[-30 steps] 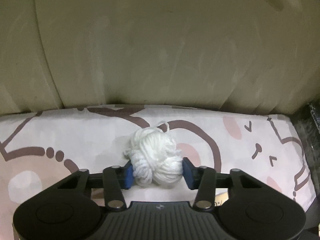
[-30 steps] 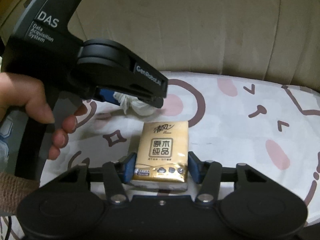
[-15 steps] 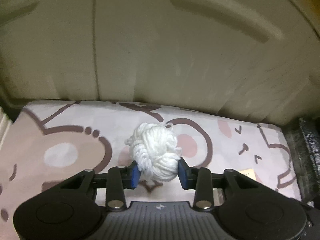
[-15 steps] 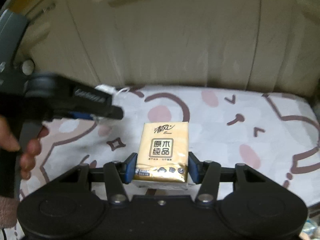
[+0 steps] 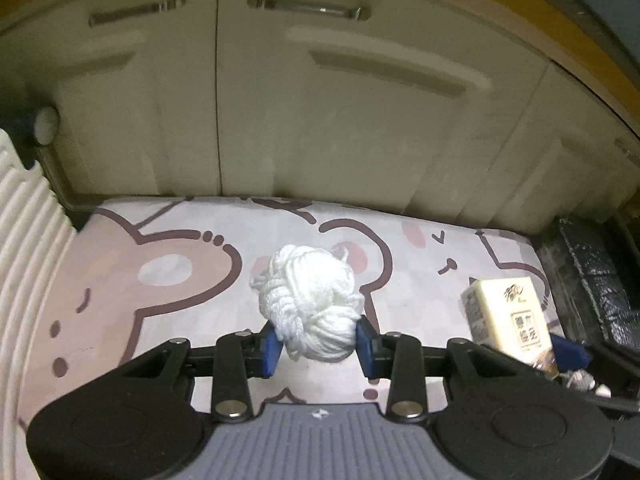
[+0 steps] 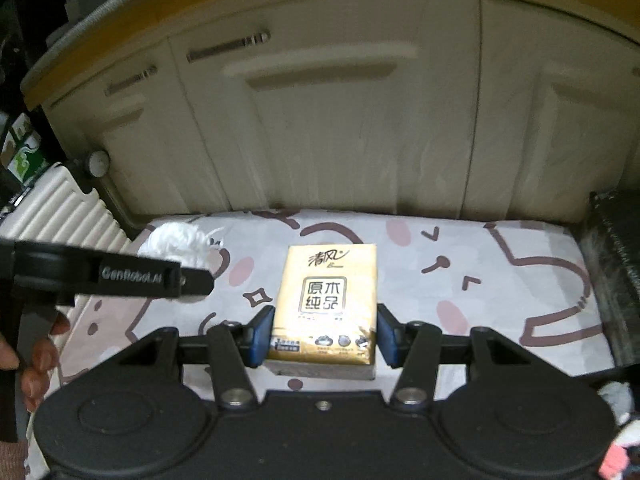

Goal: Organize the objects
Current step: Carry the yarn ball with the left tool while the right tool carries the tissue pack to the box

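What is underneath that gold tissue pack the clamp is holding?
Under the tissue pack, gripped by the right gripper, lies the cartoon-printed mat; a brown dot peeks out below it. The print directly beneath is covered.

A home, likely a kitchen or utility corner: cream cabinet doors with metal bar handles under a yellow-edged counter, and a cartoon-animal mat spread along their foot.
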`<control>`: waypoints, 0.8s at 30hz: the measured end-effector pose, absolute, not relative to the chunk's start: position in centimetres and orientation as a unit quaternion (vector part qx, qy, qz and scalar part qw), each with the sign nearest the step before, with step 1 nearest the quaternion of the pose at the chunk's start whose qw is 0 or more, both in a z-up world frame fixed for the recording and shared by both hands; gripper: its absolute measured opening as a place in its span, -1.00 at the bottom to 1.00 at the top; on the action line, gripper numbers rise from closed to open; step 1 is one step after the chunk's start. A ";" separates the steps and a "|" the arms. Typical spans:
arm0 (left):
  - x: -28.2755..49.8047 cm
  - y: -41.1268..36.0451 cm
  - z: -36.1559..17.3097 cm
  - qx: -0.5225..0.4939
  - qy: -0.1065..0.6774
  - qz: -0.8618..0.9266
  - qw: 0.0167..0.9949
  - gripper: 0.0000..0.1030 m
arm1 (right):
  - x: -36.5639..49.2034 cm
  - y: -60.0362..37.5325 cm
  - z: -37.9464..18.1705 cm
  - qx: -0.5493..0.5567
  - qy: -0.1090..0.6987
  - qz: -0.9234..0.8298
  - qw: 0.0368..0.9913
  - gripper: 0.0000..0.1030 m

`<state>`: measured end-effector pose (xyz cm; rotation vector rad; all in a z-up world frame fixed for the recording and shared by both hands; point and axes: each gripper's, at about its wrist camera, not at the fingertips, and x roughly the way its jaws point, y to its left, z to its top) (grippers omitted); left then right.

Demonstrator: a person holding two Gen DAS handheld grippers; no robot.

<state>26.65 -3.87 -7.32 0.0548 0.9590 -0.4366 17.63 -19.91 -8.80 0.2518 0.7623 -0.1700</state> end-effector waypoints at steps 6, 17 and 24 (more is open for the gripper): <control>23.1 -3.3 -5.0 0.050 0.432 -0.201 0.878 -0.25 | 15.3 -19.5 -6.8 0.120 0.360 -0.084 0.921 0.04; 17.4 -2.1 -2.4 0.068 0.407 -0.193 0.890 -0.25 | 10.9 -19.9 -4.4 0.104 0.350 -0.092 0.927 0.04; 14.8 -1.9 -1.7 0.067 0.389 -0.192 0.899 -0.25 | 9.0 -20.0 -3.8 0.088 0.350 -0.102 0.927 0.04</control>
